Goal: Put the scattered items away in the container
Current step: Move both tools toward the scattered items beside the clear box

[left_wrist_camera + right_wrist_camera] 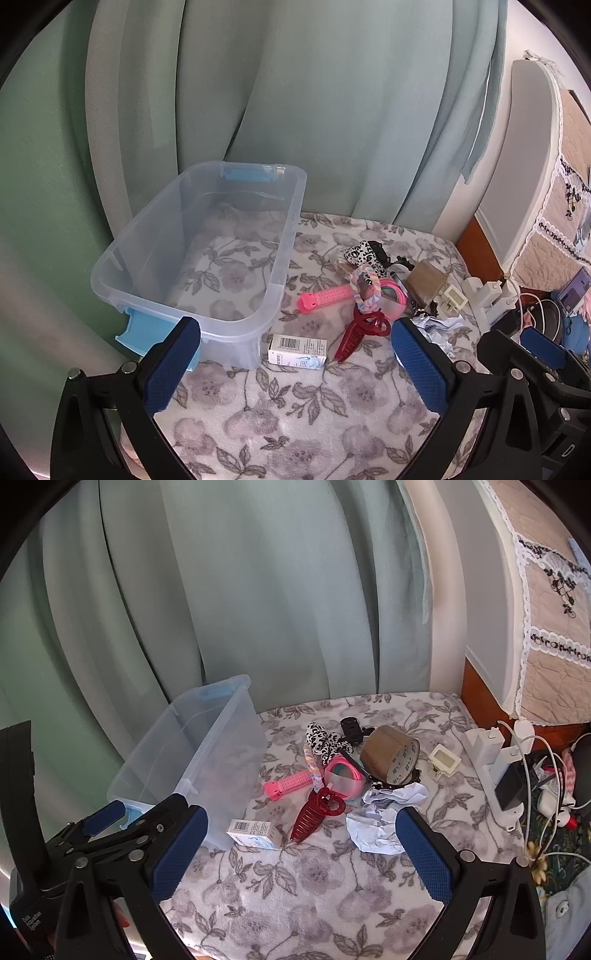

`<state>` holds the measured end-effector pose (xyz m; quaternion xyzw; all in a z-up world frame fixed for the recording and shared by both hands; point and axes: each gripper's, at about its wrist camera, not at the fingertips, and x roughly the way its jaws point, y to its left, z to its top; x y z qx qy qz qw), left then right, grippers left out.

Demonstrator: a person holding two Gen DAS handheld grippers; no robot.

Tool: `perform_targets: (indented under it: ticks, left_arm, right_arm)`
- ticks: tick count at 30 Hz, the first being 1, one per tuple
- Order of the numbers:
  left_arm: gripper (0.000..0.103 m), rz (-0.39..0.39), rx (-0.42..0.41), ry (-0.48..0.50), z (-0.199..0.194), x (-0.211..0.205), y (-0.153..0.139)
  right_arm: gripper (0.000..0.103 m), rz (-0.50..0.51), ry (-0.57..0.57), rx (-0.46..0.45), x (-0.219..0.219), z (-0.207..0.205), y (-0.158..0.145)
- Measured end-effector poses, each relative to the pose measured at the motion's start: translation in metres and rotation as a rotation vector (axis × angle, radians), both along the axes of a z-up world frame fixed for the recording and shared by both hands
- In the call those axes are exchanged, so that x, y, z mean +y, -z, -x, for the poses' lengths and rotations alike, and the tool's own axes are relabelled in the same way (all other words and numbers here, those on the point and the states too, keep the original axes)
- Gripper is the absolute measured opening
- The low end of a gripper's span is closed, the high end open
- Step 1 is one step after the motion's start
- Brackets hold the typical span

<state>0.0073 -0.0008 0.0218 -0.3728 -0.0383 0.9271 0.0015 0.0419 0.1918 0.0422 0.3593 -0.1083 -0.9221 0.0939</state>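
Observation:
A clear plastic bin (284, 236) (236, 746) with blue latches stands empty on the floral blanket, at the left. Right of it lies a pile: a small white box (297, 350) (254, 833), a red claw clip (360, 334) (314, 814), a pink comb clip (325, 295) (288, 784), a pastel scrunchie (364, 288), a pink spiral toy (343, 775), a black-and-white bow (323, 740), a brown tape roll (389, 755) and crumpled paper (384, 818). My left gripper (295, 369) is open, just short of the box. My right gripper (301, 853) is open, short of the red clip.
Green curtains hang behind the bed. A white power strip with chargers and cables (506, 768) lies at the right edge. A cream clip (443, 762) and a black clip (351, 729) lie by the tape. The right gripper shows in the left wrist view (543, 349).

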Motion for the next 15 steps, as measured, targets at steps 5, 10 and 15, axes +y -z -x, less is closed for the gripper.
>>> perform_targets:
  ticks: [5, 10, 15]
  left_arm:
    - [0.102, 0.003, -0.011, -0.016, 0.000, 0.002, -0.003]
    - [0.102, 0.033, -0.012, -0.022, -0.005, 0.011, -0.005]
    - [0.103, 0.058, -0.013, -0.027, -0.006, 0.023, -0.006]
  right_arm:
    - [0.103, -0.012, 0.010, 0.041, -0.001, -0.003, -0.008]
    - [0.103, 0.025, -0.005, 0.039, 0.008, -0.003, -0.004]
    - [0.103, 0.025, 0.000, 0.045, 0.019, -0.005, -0.004]
